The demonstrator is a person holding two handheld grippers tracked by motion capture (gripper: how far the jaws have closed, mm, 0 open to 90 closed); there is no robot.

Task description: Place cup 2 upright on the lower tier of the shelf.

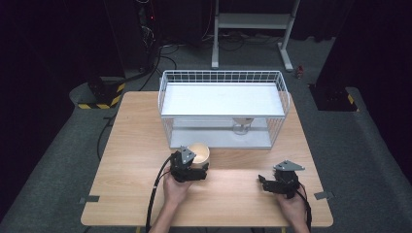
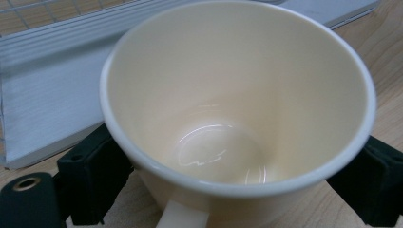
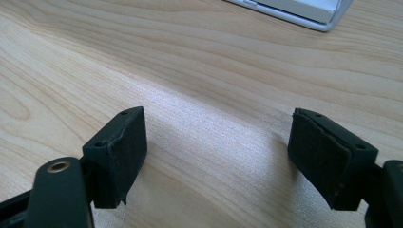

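A cream cup (image 2: 237, 95) stands upright on the wooden table (image 1: 141, 160), just in front of the white wire rack (image 1: 221, 73). Its inside is bare and its handle (image 2: 183, 216) points back toward the camera. My left gripper (image 2: 233, 185) has a black pad (image 2: 92, 173) pressed against each side of the cup's wall. In the high view the cup (image 1: 200, 151) shows just beyond the left gripper (image 1: 192, 170). My right gripper (image 1: 267, 184) rests low over bare wood at the front right, jaws wide apart with nothing between its pads (image 3: 119, 152).
The wire rack has a white upper shelf (image 1: 221, 99) and a white base tray (image 2: 47, 95). A pale bowl-like thing (image 1: 242, 124) sits under the shelf. Cables trail from both grippers off the front edge. Dark floor surrounds the table.
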